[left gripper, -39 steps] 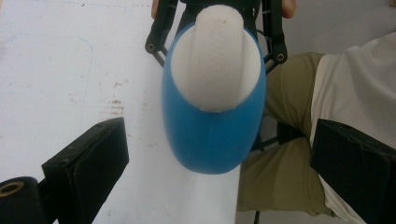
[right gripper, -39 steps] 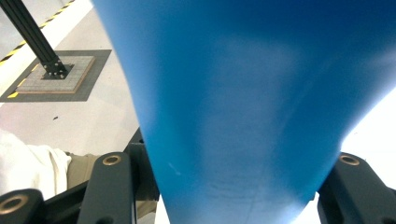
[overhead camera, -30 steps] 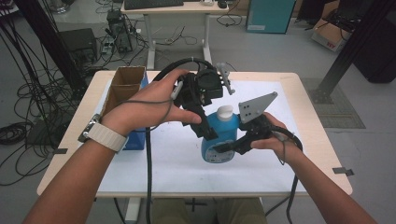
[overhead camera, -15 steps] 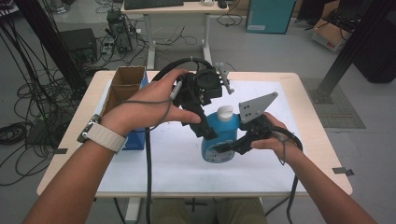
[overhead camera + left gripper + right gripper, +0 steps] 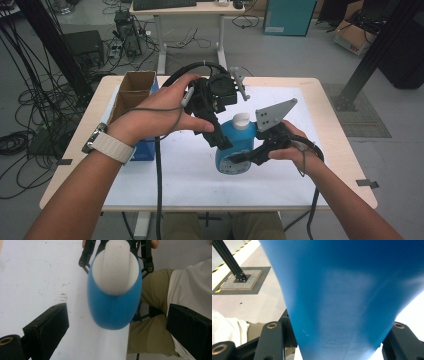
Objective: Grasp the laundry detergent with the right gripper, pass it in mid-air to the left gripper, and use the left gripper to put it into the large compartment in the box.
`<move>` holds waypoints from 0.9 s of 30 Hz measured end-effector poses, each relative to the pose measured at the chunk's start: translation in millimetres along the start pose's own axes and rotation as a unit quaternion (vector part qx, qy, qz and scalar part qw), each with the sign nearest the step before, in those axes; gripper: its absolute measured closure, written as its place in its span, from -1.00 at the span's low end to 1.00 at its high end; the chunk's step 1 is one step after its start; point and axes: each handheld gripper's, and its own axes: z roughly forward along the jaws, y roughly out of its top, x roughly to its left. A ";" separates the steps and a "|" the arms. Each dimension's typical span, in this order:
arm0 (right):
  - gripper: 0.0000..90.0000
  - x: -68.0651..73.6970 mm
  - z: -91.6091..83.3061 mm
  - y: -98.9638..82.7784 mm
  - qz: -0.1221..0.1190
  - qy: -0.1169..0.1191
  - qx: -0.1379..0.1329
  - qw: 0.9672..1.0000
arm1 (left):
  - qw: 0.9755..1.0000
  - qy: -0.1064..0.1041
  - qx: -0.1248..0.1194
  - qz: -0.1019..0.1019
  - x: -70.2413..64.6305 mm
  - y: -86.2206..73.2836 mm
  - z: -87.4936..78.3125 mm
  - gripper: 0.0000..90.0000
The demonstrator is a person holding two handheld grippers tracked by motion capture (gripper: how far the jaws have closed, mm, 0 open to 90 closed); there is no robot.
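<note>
The right gripper [image 5: 235, 159] has its fingers [image 5: 272, 340] pinching the lower body of the blue bottle [image 5: 237, 147], one finger on each flank, which holds it upright on the white sheet near the middle of the table [image 5: 330, 150]. The left gripper [image 5: 220, 140] hangs over the bottle from above, its fingers [image 5: 47, 326] spread wide on either side of the blue shoulder and clear of it, below the white cap [image 5: 116, 265].

The likely trouble, as I judge it, lies with that cap. If the left fingers close where they are, they would squeeze the soft shoulder instead of the cap, and the bottle could dent or spurt. The right grip sits low on a smooth, tapering body, so a twist or pull from above might turn the bottle in the fingers or tip it over onto the sheet.

The bottle is capped; what is inside cannot be seen through the blue wall. A cardboard box [image 5: 134, 87] stands open at the table's left edge, beyond the left hand [image 5: 160, 112]; its inside looks bare, though the bottom is partly hidden.
</note>
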 end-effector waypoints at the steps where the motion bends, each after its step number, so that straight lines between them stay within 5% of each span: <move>1: -0.04 -0.1 0.0 -0.1 -0.001 0.000 0.001 1.000 | 1.000 0.001 -0.001 0.000 -0.2 -0.1 0.4 -0.89; 27: -0.04 -0.4 0.9 -0.3 0.002 0.001 0.003 1.000 | 1.000 0.005 -0.002 -0.001 0.1 -0.7 0.0 -0.89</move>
